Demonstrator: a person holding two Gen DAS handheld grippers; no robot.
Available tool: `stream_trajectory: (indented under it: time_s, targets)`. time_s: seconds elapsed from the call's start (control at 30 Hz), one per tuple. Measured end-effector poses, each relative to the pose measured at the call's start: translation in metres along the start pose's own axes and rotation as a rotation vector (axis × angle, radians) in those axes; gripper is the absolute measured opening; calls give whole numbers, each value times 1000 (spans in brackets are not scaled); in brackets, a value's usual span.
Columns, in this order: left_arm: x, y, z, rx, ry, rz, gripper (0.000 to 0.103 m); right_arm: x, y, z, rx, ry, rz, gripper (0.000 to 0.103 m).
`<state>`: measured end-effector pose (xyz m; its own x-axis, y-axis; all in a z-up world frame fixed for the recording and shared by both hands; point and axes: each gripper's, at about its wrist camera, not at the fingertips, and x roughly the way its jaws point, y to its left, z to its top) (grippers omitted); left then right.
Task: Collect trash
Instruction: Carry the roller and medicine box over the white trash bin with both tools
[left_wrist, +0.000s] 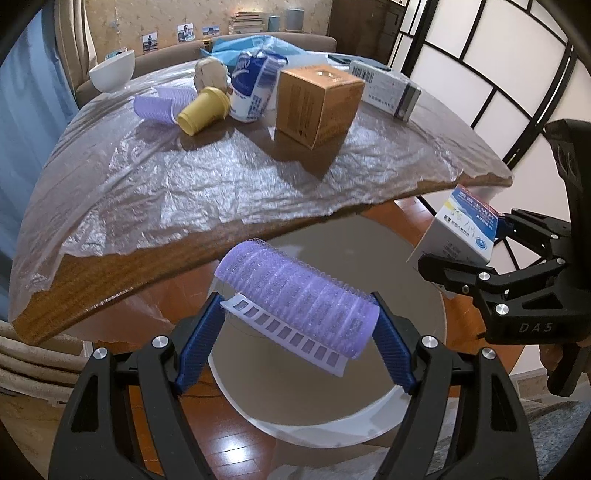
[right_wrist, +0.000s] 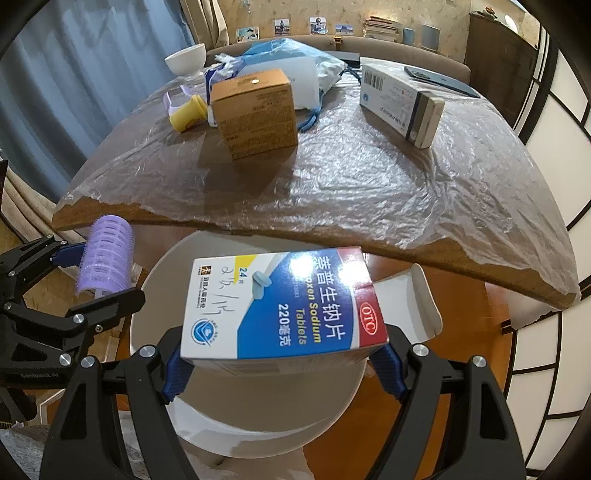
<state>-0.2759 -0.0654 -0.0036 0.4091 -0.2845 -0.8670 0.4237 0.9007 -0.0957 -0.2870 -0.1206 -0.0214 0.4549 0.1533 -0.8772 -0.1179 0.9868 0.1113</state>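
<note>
In hand, two items, both poised over the round white bin (right_wrist: 155, 295) on the floor just off the table's near edge: purple hair roller (left_wrist: 299, 295) clamped end to end between the pads of the left gripper (left_wrist: 299, 332); blue-and-white tablet box (right_wrist: 284, 306), one end flap hanging open, clamped across its width by the right gripper (right_wrist: 280, 365). Neither yet released; bin interior, as far as visible, holding nothing. Left on the plastic-covered table (left_wrist: 184, 192): second purple roller (left_wrist: 162, 105) and yellow cup (left_wrist: 203, 110) toward the far left corner, crushed blue-and-white can (left_wrist: 251, 88) beside them, brown carton (left_wrist: 317, 103) mid-table, long white medicine box (left_wrist: 388, 88) near the right edge. White bowl (left_wrist: 110, 74) at the far left corner, status as trash unclear. Judged: collection in its early part, several pieces outstanding.
</note>
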Motion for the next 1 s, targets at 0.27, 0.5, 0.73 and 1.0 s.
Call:
stream_trajectory:
  time_s: [0.27, 0.5, 0.73, 1.0]
  targets:
    - [10, 2, -8, 2, 33, 7, 79, 11, 5, -7, -3, 28, 5, 78]
    - [21, 0, -14, 8, 53, 11, 79, 24, 7, -13, 5, 49, 5, 78]
    - [36, -2, -17, 17, 73, 15, 79, 38, 7, -17, 12, 74, 7, 78]
    - [50, -2, -21, 21, 93, 22, 79, 56, 8, -15, 12, 105, 5, 78]
